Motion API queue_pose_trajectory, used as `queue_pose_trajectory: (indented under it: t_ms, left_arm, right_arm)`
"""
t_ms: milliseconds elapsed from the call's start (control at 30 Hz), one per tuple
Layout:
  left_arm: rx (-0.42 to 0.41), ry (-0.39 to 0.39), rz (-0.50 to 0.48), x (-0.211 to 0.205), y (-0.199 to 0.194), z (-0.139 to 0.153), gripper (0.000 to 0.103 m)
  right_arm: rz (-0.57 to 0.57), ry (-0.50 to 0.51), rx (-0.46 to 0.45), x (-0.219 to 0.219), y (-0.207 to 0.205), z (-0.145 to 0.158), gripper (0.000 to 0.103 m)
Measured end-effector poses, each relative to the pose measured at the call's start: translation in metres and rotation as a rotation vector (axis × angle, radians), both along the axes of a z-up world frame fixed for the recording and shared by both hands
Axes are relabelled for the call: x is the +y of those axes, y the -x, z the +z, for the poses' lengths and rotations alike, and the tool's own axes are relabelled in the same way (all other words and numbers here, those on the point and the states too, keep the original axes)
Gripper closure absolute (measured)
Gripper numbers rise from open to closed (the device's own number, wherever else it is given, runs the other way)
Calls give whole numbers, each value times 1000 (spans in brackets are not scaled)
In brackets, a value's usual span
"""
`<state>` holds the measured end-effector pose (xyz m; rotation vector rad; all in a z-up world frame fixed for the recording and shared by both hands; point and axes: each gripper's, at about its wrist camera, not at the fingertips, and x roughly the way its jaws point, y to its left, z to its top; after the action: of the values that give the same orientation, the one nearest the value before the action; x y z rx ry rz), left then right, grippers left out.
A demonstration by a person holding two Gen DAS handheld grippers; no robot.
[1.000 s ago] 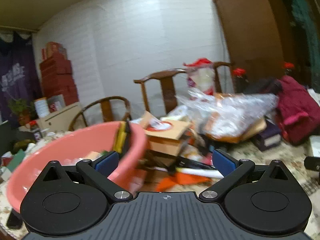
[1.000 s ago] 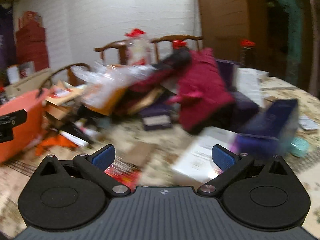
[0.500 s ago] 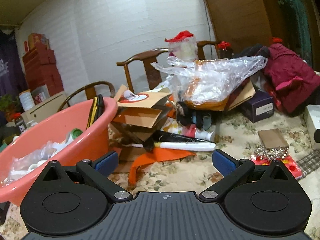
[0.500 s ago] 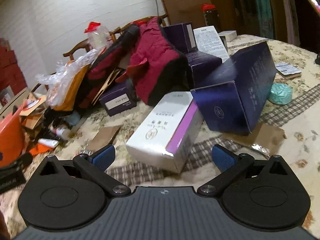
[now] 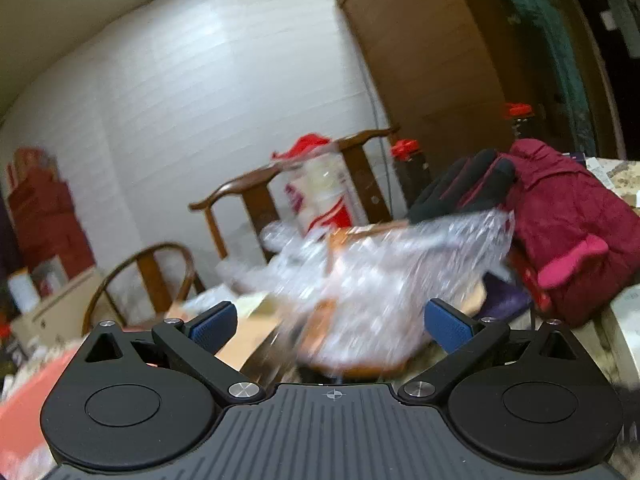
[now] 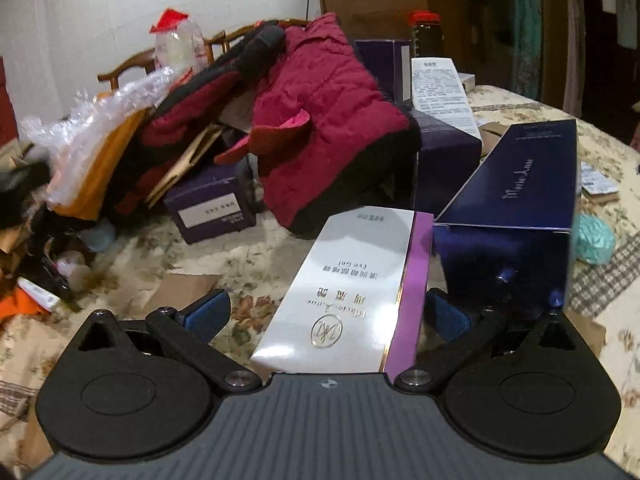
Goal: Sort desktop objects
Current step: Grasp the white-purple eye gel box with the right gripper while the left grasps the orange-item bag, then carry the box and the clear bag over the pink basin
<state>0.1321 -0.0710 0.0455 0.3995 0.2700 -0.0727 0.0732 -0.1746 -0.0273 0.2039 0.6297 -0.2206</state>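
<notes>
A white and purple carton [image 6: 352, 288] lies on the floral tablecloth [image 6: 152, 256], its near end between the open fingers of my right gripper [image 6: 326, 314]. The fingers stand apart from its sides. A long dark blue box [image 6: 516, 200] lies just right of it. My left gripper [image 5: 330, 322] is open and empty, raised and pointing at a crumpled clear plastic bag [image 5: 384, 276] over an orange item. The left wrist view is blurred. The edge of a pink basin [image 5: 28, 404] shows at lower left.
A red padded jacket [image 6: 320, 120] is heaped over purple boxes [image 6: 210, 208] mid-table; it also shows in the left wrist view [image 5: 568, 236]. A teal object [image 6: 594, 238] lies at the right. Wooden chairs [image 5: 256, 196] stand behind. Tubes and cardboard scraps [image 6: 36, 292] litter the left.
My right gripper has moved forward so the white and purple carton now sits between its fingers. My left gripper has tilted upward and swung right; the pink basin has slid out to the lower left.
</notes>
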Motion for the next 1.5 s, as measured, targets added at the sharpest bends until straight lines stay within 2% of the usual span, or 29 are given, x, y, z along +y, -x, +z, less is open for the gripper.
queue_pose_trajectory:
  t_ms: [200,300,333,367,433,533,667,733,1000,1233,1500]
  left_arm:
    - [47,-64,-3,-24,-44,-18,0]
    - [50,-55,0,-24,-51,-25,1]
    - [48,-44,-2,-22,-51,-26,9]
    - [57,-28,-14,-20,-51,-26,22]
    - [108,10,-30,-14,-55,-28,44]
    - [96,43,-41,-3,-51,-31,53]
    - [49,85,-43,10,-32,-26,73]
    - [16,87,-38,16,-21,-19,79]
    - [-47,143,-54,35,19,6,82]
    - [-120,127,-29,45,48,32,81]
    - [-178,119,49,70,70,54,81]
  right_arm:
    - [41,35,31,-3,-3,0,1]
    - [58,44,33,-4,1,0,2]
    - [61,45,30,-5,3,0,4]
    - [60,51,27,-5,4,1,7]
    - [46,80,19,-5,7,2,22]
    - [44,68,-1,-13,13,3,35]
    - [58,13,-32,-26,23,4,36]
    - [65,-10,-44,-29,27,5,37]
    - [126,-40,-121,-19,52,17,37]
    - [202,-14,-211,4,63,50,37]
    - [290,20,-277,39,48,82,37]
